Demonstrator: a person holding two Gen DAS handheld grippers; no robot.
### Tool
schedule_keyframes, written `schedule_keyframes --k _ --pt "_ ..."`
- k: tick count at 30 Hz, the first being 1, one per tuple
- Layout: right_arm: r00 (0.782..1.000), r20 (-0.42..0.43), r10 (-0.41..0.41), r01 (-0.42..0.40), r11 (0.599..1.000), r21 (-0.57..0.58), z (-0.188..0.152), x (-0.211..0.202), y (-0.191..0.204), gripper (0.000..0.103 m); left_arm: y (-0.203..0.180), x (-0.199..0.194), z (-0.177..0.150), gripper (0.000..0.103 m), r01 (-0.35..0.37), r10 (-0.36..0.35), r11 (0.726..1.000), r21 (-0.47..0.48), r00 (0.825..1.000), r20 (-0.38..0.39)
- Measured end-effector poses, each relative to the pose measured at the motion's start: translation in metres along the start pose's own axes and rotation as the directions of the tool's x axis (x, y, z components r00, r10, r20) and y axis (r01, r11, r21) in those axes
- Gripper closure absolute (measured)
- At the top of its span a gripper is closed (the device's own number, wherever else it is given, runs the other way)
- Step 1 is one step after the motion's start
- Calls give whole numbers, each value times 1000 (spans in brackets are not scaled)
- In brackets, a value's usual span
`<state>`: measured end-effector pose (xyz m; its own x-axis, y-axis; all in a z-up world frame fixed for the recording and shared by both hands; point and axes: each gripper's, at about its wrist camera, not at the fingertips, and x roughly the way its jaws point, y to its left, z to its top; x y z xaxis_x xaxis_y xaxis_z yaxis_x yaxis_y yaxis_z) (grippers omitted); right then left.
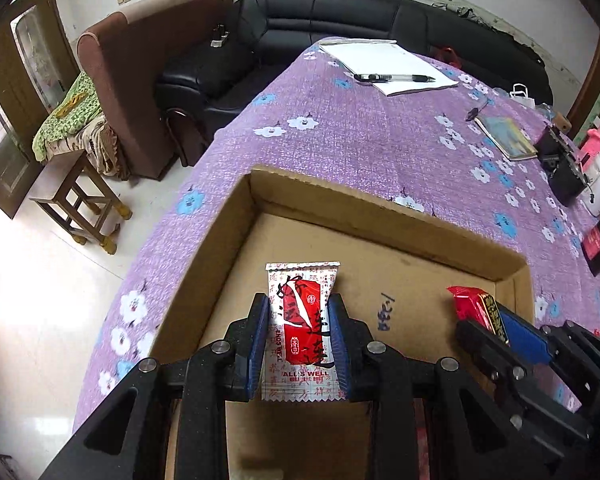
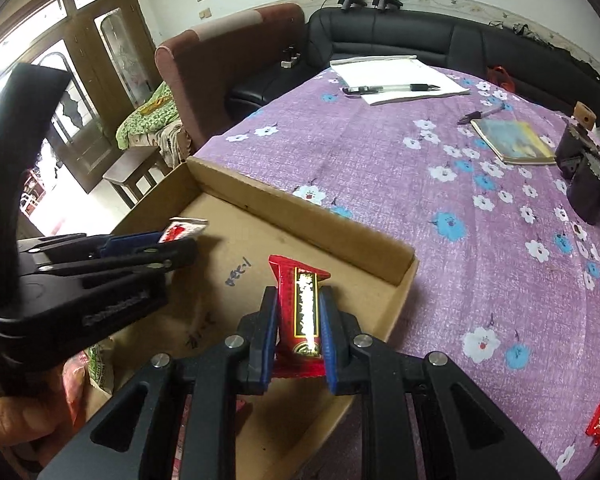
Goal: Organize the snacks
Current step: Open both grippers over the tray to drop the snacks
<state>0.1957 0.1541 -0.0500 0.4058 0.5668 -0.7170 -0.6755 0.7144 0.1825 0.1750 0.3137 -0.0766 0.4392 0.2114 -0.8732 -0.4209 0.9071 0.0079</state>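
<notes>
Above the shallow brown cardboard box [image 1: 380, 264], the left claw [image 1: 300, 320] clamps a white-and-red snack packet [image 1: 302, 320] and the right claw [image 2: 298, 320] clamps a dark red wrapped bar [image 2: 304, 312]; I judge both must next lower and release them inside.

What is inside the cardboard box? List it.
Cardboard box: mostly bare floor with handwriting. Snack packets lie at its near end, partly hidden by the left hand-held gripper.

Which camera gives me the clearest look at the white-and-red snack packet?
The left wrist view: the white-and-red snack packet faces the lens, print legible, over the cardboard box. The right wrist view shows only its tip past the left tool.
</notes>
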Motion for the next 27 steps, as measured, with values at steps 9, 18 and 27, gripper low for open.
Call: schedule_keyframes --k 9,18,27 --pt "999 24 -31 32 998 -48 0 -5 10 58 1 5 1 68 -4 4 1000 -8 1000 1" --pt "997 67 -30 33 998 -52 -5 -34 10 57 2 -9 -1 29 -26 27 1000 -3 999 33" --pt "990 138 -35 39 999 -23 -35 -90 -6 41 -7 -40 -13 21 -19 17 1000 14 996 85"
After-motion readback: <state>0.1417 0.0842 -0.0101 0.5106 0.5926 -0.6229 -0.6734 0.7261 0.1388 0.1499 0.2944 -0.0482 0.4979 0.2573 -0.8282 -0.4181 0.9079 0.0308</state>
